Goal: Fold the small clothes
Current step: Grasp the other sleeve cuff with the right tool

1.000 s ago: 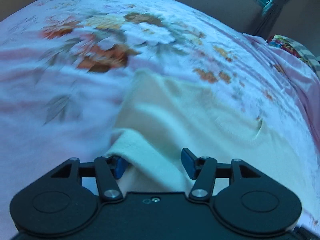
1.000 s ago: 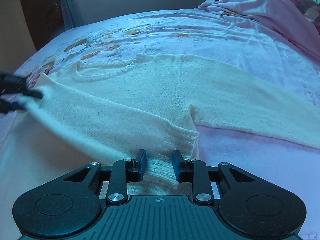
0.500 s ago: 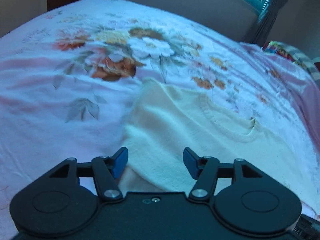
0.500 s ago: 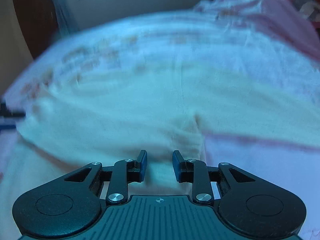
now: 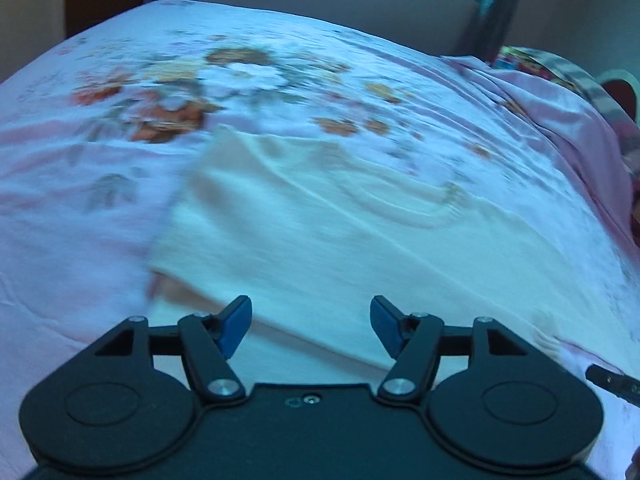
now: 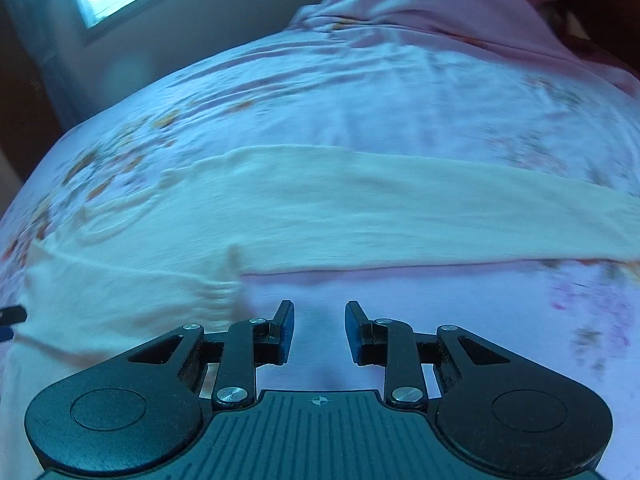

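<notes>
On the floral bedsheet [image 5: 100, 240] the cream sweater [image 5: 340, 248] lies flat, one sleeve already crossed over its body, the other sleeve [image 6: 460, 216] not yet folded, so I judge the job about a third done; left gripper [image 5: 311, 324] is opening above the cloth, gripping nothing; right gripper [image 6: 319, 330] is parted over bare sheet, empty; only the right view shows that outstretched sleeve, only the left the neckline [image 5: 404, 208] clearly
</notes>
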A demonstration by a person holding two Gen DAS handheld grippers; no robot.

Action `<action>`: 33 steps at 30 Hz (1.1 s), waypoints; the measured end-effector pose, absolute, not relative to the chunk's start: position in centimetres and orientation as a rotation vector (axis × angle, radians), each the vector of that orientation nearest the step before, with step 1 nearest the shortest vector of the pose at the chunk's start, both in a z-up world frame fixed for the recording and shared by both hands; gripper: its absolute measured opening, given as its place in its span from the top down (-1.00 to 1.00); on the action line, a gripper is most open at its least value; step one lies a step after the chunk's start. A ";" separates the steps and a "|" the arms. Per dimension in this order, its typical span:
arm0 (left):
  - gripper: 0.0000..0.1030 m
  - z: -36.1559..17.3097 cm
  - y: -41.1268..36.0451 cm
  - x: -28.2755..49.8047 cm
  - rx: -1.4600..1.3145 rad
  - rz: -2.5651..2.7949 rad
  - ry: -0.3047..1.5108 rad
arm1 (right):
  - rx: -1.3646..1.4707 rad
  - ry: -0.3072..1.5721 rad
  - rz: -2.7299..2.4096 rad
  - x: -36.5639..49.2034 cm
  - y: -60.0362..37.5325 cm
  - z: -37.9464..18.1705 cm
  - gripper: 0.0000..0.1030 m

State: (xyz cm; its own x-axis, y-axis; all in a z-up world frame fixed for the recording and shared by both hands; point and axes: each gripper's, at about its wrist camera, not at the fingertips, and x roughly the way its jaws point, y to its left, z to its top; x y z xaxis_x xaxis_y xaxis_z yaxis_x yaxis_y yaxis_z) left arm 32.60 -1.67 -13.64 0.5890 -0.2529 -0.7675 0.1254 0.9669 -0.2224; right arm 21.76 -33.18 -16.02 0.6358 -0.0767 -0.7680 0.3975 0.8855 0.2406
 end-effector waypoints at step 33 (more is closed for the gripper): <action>-0.25 -14.5 -7.2 31.5 -0.064 -0.224 0.925 | 0.697 0.735 -0.585 20.9 -49.7 -15.5 0.99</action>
State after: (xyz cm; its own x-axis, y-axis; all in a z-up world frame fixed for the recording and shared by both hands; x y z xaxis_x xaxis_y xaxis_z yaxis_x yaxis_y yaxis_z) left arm 31.54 -7.16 -14.50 0.5800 -0.2192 -0.7846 0.1646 0.9748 -0.1507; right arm 20.90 -49.72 -15.49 0.6068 -0.2323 -0.7602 0.6886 0.6314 0.3567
